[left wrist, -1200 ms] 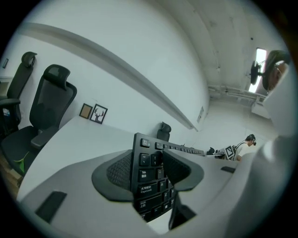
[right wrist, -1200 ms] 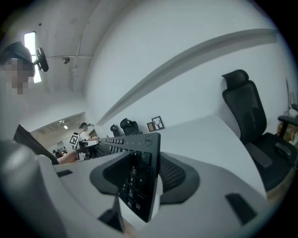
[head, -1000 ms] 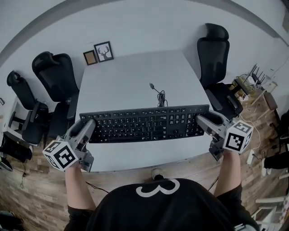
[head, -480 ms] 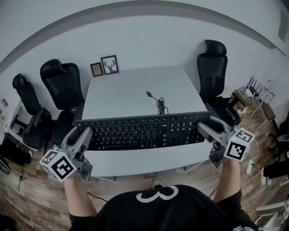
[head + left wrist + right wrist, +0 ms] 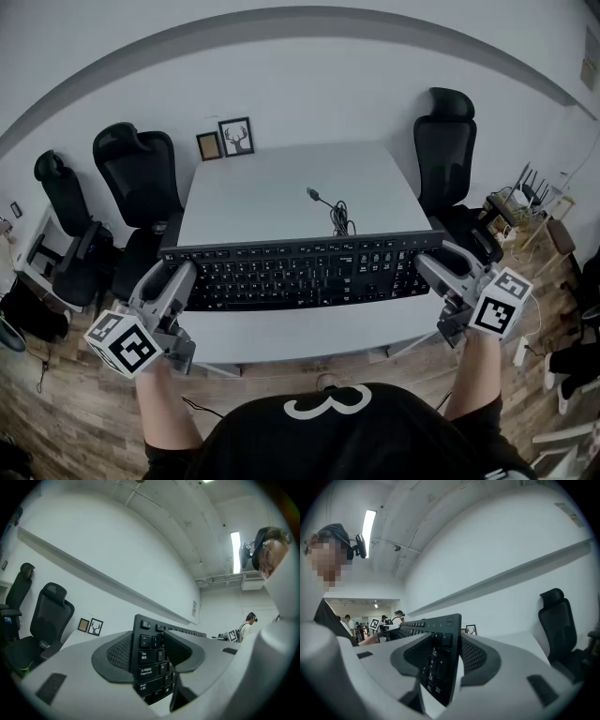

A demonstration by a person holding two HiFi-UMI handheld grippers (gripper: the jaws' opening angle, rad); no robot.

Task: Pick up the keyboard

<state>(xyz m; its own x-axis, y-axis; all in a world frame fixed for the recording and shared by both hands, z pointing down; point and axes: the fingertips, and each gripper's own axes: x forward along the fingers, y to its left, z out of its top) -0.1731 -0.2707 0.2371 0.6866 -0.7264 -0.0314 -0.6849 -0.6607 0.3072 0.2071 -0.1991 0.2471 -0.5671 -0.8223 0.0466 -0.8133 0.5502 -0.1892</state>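
Observation:
A long black keyboard (image 5: 300, 267) hangs level above the white table (image 5: 281, 183), held at both ends. My left gripper (image 5: 180, 277) is shut on its left end, and in the left gripper view the pads (image 5: 119, 651) press the top and underside of the keyboard (image 5: 146, 667) by the Tab and Caps Lock keys. My right gripper (image 5: 428, 269) is shut on the right end. In the right gripper view the keyboard (image 5: 436, 667) stands edge-on between the fingers (image 5: 473, 656). The keyboard's cable (image 5: 333, 211) trails from its back onto the table.
Two small picture frames (image 5: 236, 137) lean on the wall at the table's far left corner. Black office chairs stand at the left (image 5: 141, 178) and at the right (image 5: 445, 141). Other people stand far off in the room (image 5: 248, 623).
Both grippers have risen with the keyboard held between them, so it hangs higher above the table. The jaws have kept their grip.

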